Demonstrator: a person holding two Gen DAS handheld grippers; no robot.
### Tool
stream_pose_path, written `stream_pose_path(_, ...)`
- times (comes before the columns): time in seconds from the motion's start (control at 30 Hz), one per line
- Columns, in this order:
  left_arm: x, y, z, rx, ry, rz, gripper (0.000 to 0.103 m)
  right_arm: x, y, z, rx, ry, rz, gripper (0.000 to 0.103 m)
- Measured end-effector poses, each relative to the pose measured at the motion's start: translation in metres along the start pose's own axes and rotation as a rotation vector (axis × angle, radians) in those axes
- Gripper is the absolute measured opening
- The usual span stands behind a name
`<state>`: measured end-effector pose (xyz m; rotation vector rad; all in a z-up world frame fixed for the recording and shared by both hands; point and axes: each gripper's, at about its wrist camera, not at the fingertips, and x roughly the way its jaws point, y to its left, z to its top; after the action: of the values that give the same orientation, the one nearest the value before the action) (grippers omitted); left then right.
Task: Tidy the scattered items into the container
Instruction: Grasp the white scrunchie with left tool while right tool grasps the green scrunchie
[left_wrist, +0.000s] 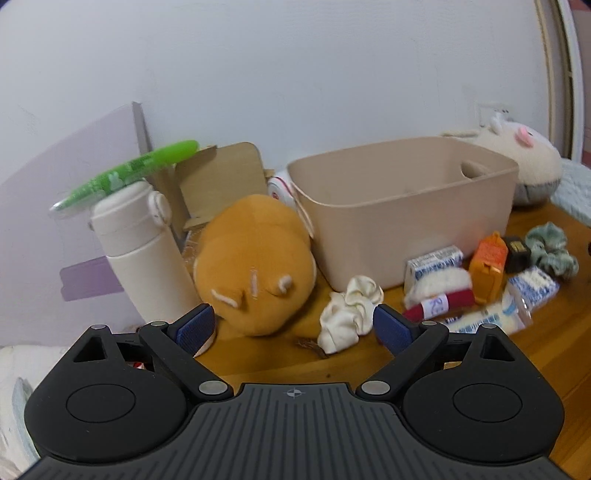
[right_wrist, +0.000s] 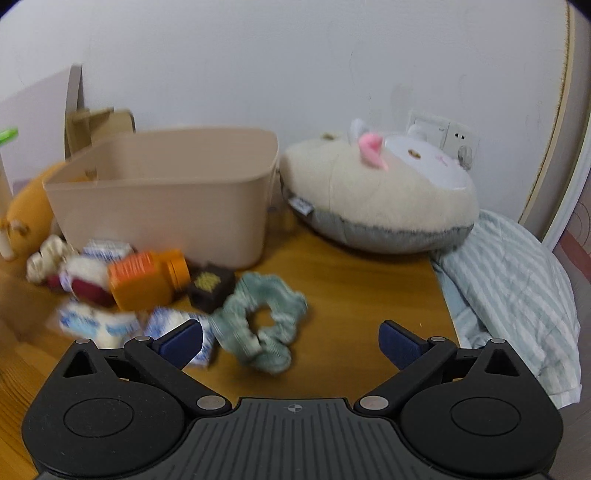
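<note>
- Both tools hang spread and empty above the wooden surface (left_wrist: 288, 354): the left tool (left_wrist: 293, 326) faces a crumpled cream cloth (left_wrist: 347, 317), the right tool (right_wrist: 291, 345) a green hair scrunchie (right_wrist: 262, 325).
- Nothing sits between either tool's blue pads; the scrunchie lies just ahead of the right tool, nearer its left finger (right_wrist: 183, 343).
- A beige bin (left_wrist: 402, 218), apparently empty as far as its inside shows, stands toward the back of the surface, with the litter strewn along its front wall.
- Among that litter are an orange bottle (right_wrist: 147, 280), a small dark box (right_wrist: 210, 290), blue-and-white packets (right_wrist: 99, 325) and a red-and-white bundle (left_wrist: 439, 295).
- An orange plush toy (left_wrist: 255, 266) rests to the left of the bin, a cream one (right_wrist: 376, 199) to the right of it.
- Judged from the layout, the step in hand is the approach for a first pick, one soft item per tool.
- Best practice would be to centre the scrunchie between the pads and close on its bunched fabric, not on the hole.
- For the cloth, a pinch at its highest fold looks safest, as it lies flat and loose.
- Blur in the right view makes fine positions there uncertain.
</note>
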<state>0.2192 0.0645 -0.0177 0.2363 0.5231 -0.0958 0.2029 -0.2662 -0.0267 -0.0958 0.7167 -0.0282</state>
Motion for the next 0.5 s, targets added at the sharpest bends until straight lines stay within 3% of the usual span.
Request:
stream_pose_path(0.23,0.011,-0.008,-0.006,0.034,-0.047,-0.019,0.094,0.018,0.008,-0.005,-0.058,-0.002,-0.018,0.103)
stream_pose_path(0.5,0.043,-0.013,-0.004,0.026,-0.014,-0.056,0.094,0.042,0.009,-0.006,-0.049,0.03,-0.017,0.103)
